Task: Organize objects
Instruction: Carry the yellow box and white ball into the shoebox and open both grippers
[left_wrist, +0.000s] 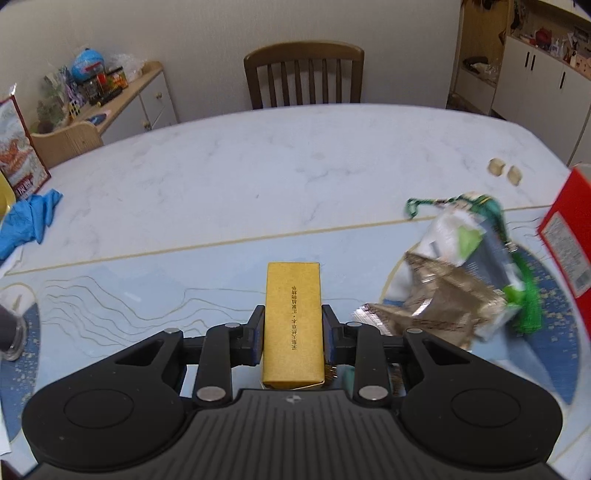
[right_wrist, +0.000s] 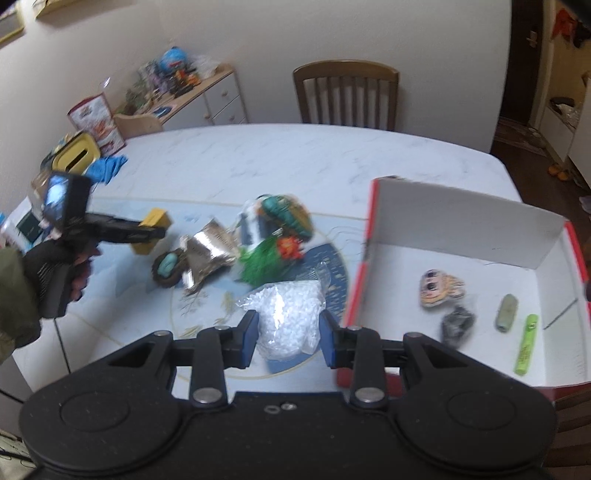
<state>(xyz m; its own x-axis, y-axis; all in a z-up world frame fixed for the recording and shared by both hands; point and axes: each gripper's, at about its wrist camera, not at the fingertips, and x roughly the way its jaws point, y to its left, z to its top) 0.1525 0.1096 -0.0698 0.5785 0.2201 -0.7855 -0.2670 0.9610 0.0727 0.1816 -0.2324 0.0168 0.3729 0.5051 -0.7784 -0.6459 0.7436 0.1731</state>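
On the table (right_wrist: 258, 162), a heap of packets (right_wrist: 236, 247) lay left of the open box (right_wrist: 461, 236), which held a marker (right_wrist: 526, 345) and small toys (right_wrist: 441, 288). A chair (right_wrist: 347, 96) stood behind the table.

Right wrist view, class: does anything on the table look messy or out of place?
Yes. A loose heap sits beside the red box: crumpled foil wrapper, green tassel, overlapping untidily, not yet boxed.
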